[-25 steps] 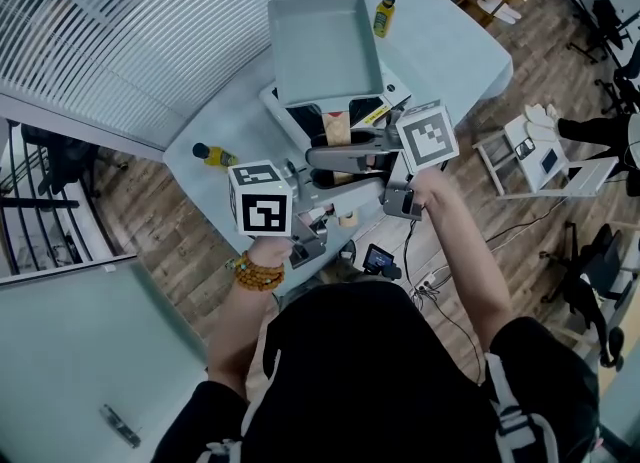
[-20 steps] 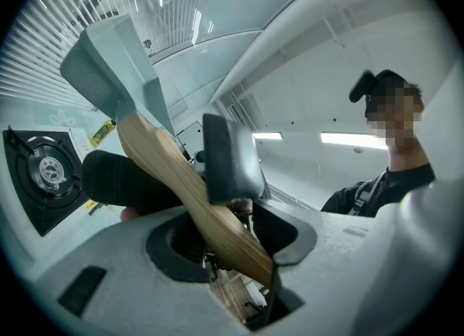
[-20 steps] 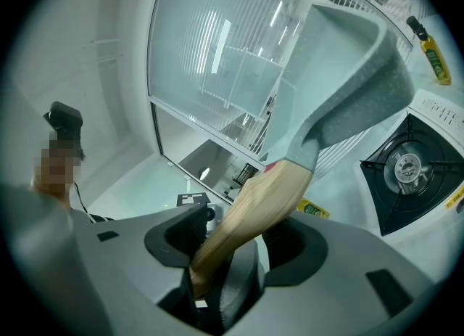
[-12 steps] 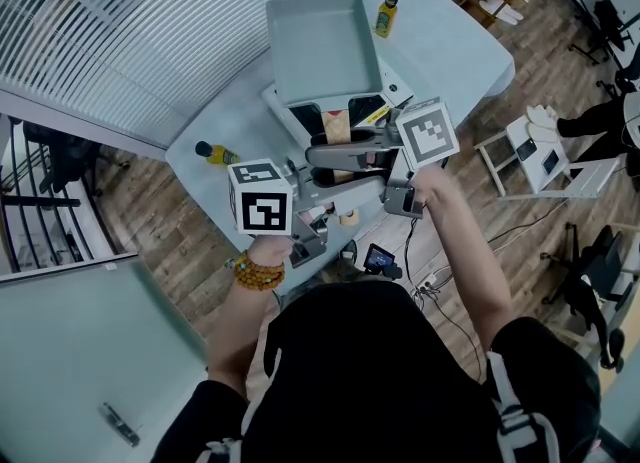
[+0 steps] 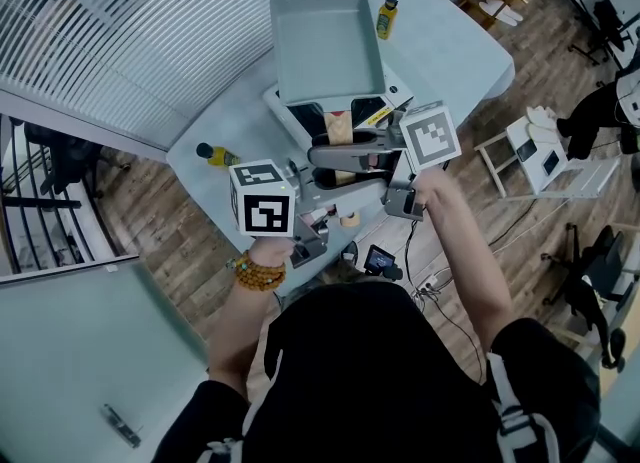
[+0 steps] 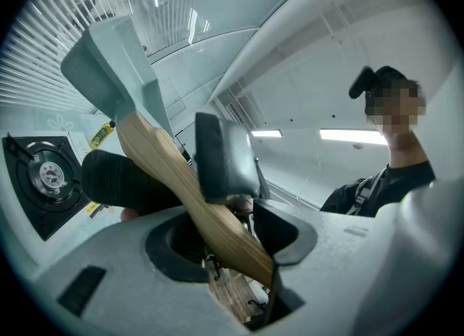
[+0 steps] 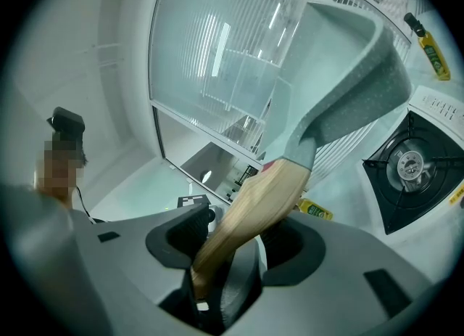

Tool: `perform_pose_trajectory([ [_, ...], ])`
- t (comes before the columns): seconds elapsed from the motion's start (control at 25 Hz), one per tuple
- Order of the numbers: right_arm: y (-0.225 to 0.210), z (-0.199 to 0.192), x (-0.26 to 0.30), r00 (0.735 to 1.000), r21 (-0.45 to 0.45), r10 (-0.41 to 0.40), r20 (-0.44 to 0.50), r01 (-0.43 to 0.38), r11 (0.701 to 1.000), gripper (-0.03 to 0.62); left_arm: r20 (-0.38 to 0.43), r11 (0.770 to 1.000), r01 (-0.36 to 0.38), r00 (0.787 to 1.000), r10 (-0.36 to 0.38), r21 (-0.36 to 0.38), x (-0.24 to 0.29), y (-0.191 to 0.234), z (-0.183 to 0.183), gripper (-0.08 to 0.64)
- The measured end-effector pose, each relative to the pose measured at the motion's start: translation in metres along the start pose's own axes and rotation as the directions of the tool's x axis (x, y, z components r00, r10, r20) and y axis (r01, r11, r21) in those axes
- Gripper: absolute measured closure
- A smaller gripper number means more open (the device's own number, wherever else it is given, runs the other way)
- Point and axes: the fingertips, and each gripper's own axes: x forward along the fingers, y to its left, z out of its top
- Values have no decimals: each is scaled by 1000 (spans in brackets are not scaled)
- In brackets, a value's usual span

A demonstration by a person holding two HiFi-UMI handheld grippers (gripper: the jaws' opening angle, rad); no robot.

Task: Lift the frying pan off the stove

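Above the stove (image 7: 406, 168), at the table's (image 5: 440, 41) near edge, we hold the frying pan (image 5: 325, 46) clear of the burner. Both grippers take the wooden handle (image 5: 338, 129), probably to counter the overhanging weight. The left gripper (image 6: 181, 182) fingers pinch it, and the right gripper (image 7: 232, 247) fingers are closing on it. The pan's long axis runs from the handle nearest us to the pan body toward the far edge, tilted upward.
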Motion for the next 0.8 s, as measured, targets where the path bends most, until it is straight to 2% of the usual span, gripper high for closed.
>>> perform_pose_trajectory([
  [0.4,-2,-1,-1,1000,19,-3,6,3,1000,373,-1,1000,0,1000,0,0,1,0,0,367],
  [0.8,3,2,0,1000,-17,8,8,-8,1000,373,-8,1000,1,1000,-1,12,1,-3,1,365],
])
